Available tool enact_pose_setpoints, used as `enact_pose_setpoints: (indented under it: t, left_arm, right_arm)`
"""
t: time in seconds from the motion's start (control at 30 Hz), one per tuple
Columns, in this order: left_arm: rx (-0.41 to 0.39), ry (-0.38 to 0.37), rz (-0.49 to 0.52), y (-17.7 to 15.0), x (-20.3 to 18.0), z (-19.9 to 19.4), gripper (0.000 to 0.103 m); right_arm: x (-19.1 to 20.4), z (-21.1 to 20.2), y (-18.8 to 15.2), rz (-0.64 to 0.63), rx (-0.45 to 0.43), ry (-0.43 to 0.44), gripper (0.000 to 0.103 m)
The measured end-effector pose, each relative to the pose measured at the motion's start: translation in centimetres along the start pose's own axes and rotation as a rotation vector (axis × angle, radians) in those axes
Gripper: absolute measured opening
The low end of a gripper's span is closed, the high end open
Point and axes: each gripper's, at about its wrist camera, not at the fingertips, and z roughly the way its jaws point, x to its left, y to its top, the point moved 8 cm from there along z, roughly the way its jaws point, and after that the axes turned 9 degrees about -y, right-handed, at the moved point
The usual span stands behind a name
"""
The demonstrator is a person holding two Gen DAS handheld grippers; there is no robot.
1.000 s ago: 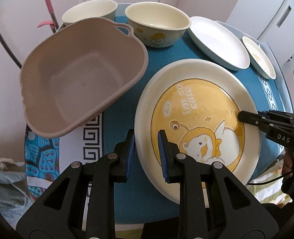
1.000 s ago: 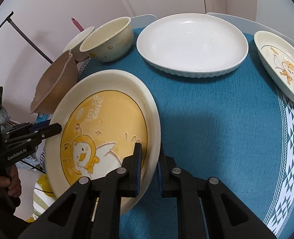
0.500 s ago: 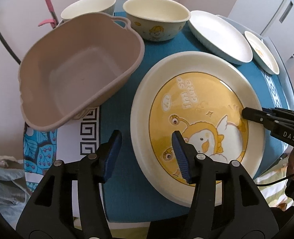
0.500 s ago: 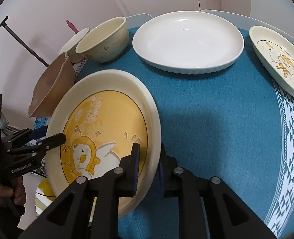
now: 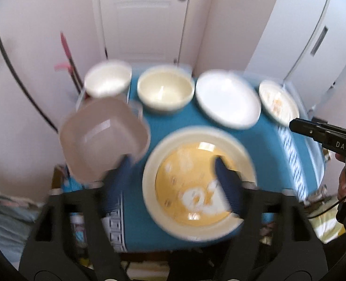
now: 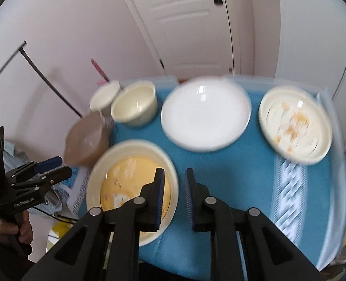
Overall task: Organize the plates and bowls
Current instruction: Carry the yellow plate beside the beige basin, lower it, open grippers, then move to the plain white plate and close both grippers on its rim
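Observation:
The big cream plate with a yellow duck picture [image 5: 196,182] lies on the blue tablecloth at the table's near edge; it also shows in the right wrist view [image 6: 130,182]. My left gripper [image 5: 173,178] is open wide and empty, raised above the plate's left side. My right gripper [image 6: 174,192] is open and empty, raised above the plate's right rim. Behind stand two cream bowls [image 5: 165,92] [image 5: 107,80], a white plate [image 5: 228,98] and a small duck plate [image 5: 278,101]. The frames are blurred.
A beige plastic basin [image 5: 102,138] hangs over the table's left edge. A pink-handled stick [image 5: 66,51] leans at the back left. White doors and walls close in behind the small table [image 6: 219,175]. A black cable runs down the left wall.
Both grippers have let go of the big duck plate, opened, and pulled up and back from the table. The plate now lies flat on the cloth.

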Motion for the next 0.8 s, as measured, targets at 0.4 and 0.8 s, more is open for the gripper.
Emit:
enact_pose_setpoints:
  t: [0.4,0.8]
  left_arm:
    - [0.026,-0.045,-0.125,6.2,-5.6,5.8,0.103]
    - [0.208,-0.032,-0.399,4.9,-5.4,17.3,0.103]
  right_arm:
    - [-7.3,2.5,10.2,-0.183,0.047,0.045,0.103]
    - [-10.4,15.2,11.6,-0.419,0.372,0.169,0.103]
